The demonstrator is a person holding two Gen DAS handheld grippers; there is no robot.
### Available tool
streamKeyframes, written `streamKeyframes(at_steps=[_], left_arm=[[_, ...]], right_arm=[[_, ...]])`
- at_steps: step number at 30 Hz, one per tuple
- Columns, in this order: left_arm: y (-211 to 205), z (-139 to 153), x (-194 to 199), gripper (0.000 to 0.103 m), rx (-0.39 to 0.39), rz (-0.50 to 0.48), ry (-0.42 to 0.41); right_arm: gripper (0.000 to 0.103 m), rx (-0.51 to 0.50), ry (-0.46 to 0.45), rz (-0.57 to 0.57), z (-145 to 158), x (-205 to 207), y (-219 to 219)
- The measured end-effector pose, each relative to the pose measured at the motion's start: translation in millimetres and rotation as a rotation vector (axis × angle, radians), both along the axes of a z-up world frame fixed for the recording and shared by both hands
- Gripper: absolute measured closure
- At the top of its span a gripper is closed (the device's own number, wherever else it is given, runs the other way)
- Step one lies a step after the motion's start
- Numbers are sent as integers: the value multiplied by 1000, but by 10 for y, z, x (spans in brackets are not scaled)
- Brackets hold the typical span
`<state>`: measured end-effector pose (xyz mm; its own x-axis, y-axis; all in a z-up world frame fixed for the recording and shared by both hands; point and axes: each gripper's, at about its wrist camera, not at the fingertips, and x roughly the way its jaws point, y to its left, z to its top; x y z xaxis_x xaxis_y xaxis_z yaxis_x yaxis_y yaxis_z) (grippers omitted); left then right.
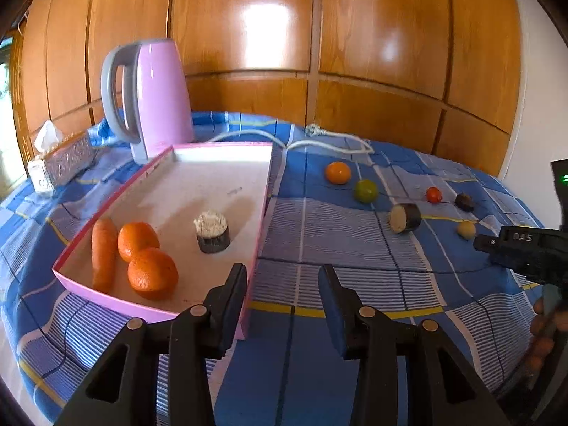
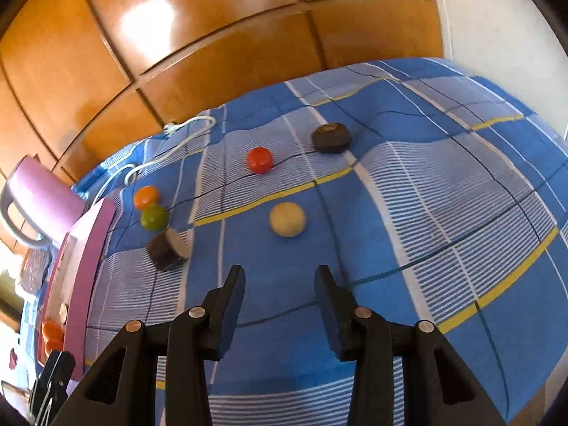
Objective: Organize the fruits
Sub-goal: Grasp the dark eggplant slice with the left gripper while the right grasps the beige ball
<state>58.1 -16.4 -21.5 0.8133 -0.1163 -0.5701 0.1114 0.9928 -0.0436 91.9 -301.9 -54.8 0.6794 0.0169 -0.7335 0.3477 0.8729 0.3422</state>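
While the pink tray (image 1: 261, 209) already holds a carrot (image 1: 104, 255), two oranges (image 1: 152, 273) and a dark cut piece (image 1: 212, 236), you have six pieces left on the blue cloth (image 2: 443, 191); your left gripper (image 1: 282, 277) and right gripper (image 2: 279, 278) both stand apart, empty; the pale ball (image 2: 287, 219) lies nearest ahead of your right

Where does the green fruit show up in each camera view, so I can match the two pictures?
Left wrist view: green fruit lies right of centre on the blue cloth, right of the pink tray.
Right wrist view: green fruit lies at the left, near the tray's wall.
Shared landmark: the orange fruit just behind it in both views.
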Motion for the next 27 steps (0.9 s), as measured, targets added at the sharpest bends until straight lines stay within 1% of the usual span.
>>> streamKeyframes(at_steps=[3, 6, 9, 11, 15, 18, 22, 27], left_arm=[[-73, 26, -64, 61, 16, -34, -38], [-149, -25, -25, 61, 27, -64, -9], [-192, -68, 6, 61, 35, -73, 12], [-207, -74, 2, 61, 32, -78, 15], [-278, -108, 88, 61, 35, -89, 61], [-329, -97, 183, 61, 11, -102, 90], [-451, -33, 318, 61, -3, -134, 97], [-580, 24, 532, 60, -28, -156, 128]], right_arm=[[62, 10, -2, -13, -21, -2, -51], [62, 8, -5, -14, -33, 19, -78], [62, 17, -4, -11, -45, 33, -97], [62, 9, -8, -8, -40, 43, -97], [62, -22, -15, 12, -22, 106, -55], [62, -67, -20, 25, 0, 192, -8], [62, -87, -7, 19, -26, 312, -33], [62, -99, -6, 17, -54, 436, -71]])
